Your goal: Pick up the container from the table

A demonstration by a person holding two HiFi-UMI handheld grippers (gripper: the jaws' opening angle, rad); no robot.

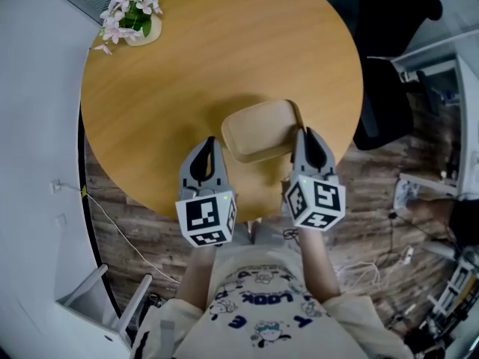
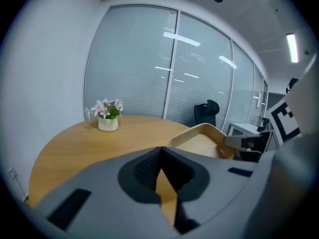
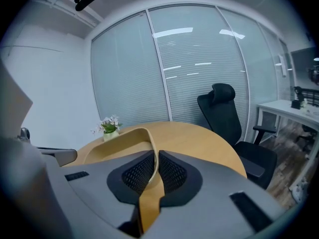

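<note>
Grip taken, lift pending
Right claw pinches the shallow tan wooden container by its rim; left claw is clenched, empty. Next, I'd judge, a level lift off the round wooden surface.

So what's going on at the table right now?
A person works two hand-held grippers over the round table. The right hand-held gripper is shut on the right rim of the tan container. The left hand-held gripper sits shut and empty beside its near left corner. Whether the container is off the table isn't clear.
</note>
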